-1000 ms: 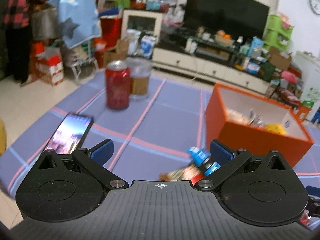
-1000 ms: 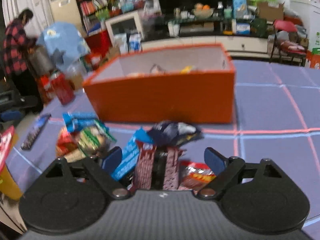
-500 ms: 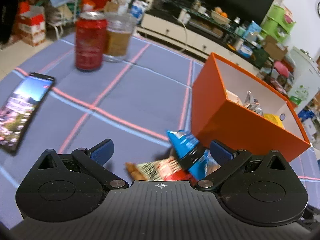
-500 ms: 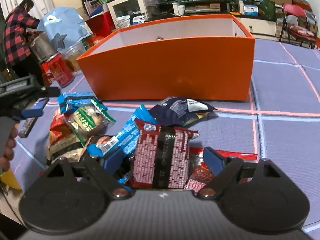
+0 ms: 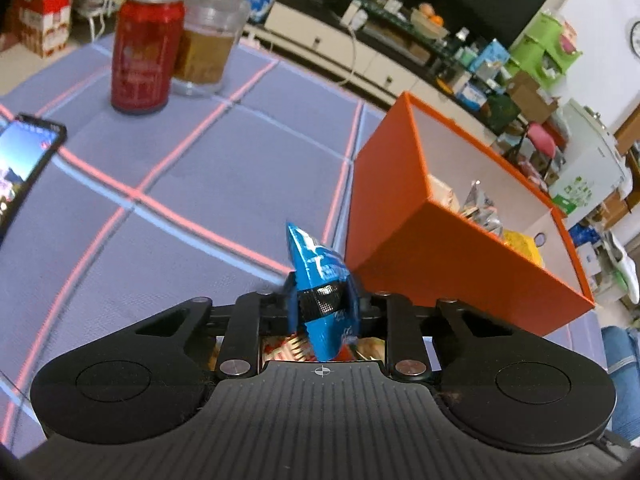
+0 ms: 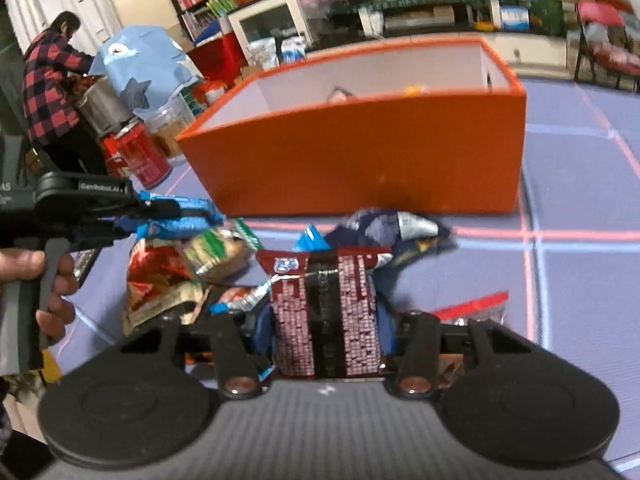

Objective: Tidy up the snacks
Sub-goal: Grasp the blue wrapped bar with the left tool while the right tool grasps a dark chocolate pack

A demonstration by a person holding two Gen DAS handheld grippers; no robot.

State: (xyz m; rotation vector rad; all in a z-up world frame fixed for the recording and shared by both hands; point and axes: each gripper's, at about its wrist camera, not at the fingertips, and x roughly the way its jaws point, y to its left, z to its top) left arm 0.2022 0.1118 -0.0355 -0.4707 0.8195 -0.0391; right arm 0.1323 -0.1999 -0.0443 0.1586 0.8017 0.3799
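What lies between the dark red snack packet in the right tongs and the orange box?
In the right wrist view, a dark navy snack bag lies between the dark red packet and the orange box.

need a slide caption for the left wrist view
Left gripper shut on a blue snack packet beside the orange box, red can behind.

The left gripper (image 5: 322, 304) is squeezed tight on a blue snack bag (image 5: 320, 280). The right gripper (image 6: 326, 320) is closing on a dark red packet (image 6: 324, 312).
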